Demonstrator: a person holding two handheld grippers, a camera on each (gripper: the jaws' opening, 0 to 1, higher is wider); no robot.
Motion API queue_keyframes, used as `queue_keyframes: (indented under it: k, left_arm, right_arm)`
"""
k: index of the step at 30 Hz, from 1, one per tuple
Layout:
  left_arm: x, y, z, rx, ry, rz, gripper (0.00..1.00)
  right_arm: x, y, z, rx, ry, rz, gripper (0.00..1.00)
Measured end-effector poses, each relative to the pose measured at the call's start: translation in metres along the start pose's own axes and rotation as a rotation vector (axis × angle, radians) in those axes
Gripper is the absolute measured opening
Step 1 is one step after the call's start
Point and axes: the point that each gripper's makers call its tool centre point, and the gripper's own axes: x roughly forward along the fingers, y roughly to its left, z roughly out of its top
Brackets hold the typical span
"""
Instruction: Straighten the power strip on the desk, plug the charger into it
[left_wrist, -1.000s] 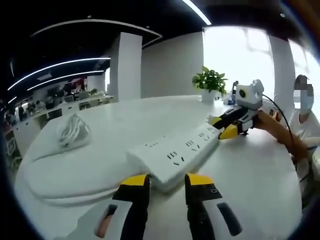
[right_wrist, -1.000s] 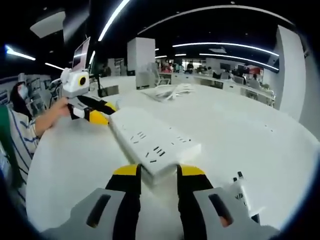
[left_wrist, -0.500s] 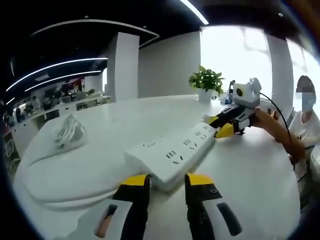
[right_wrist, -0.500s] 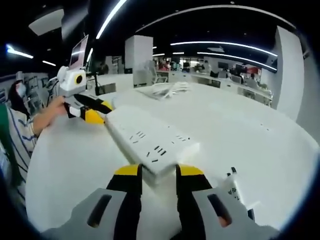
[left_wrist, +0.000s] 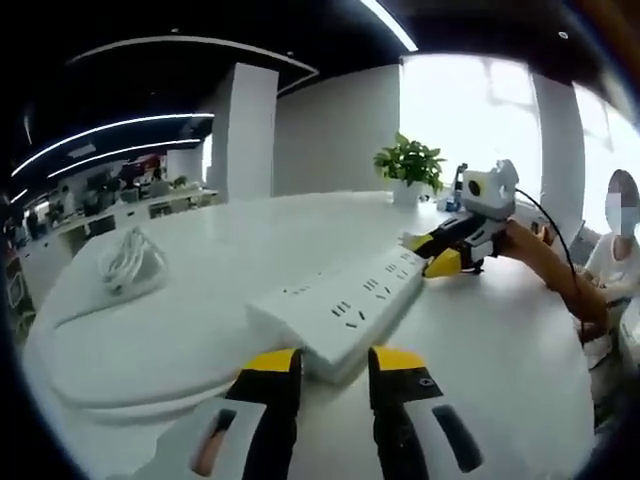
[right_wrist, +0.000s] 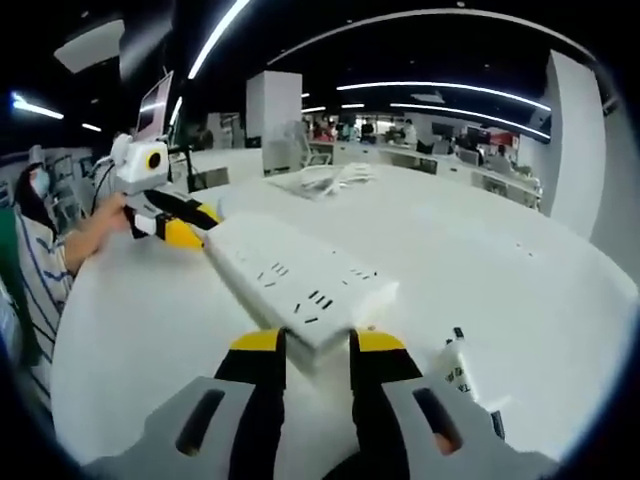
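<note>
Both grippers held the power strip (left_wrist: 345, 308) by its ends.
The left gripper (left_wrist: 333, 362) and right gripper (right_wrist: 304, 343) each clenched one end above the desk (left_wrist: 480, 350).

The near end of the power strip (left_wrist: 340, 310) sits behind the yellow tips of the left hand-held gripper (left_wrist: 334, 362), so contact cannot be judged; its far end is covered by the right hand-held gripper (left_wrist: 432, 252). The coiled cable (left_wrist: 127, 262) is blurred

White power strip (left_wrist: 345, 308) lies flat; white charger (right_wrist: 456, 371) beside it.
</note>
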Motion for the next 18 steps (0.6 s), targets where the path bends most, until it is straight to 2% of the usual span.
queue_keyframes:
  k: [6,9,18]
  left_arm:
    - [-0.0016,0.0038,0.0023,0.003,-0.010,-0.022,0.22]
    - [-0.0006,0.0041,0.0034,0.022,-0.012,-0.014,0.22]
    - [-0.0005,0.0044,0.0039,0.053,-0.006,0.031,0.23]
  right_arm:
    - [0.0003,0.0022,0.0008,-0.006,0.004,0.003,0.24]
    - [0.0030,-0.0057,0.0050,-0.007,0.006,0.005,0.24]
    - [0.0014,-0.0050,0.0053,-0.008,0.009,-0.003,0.24]
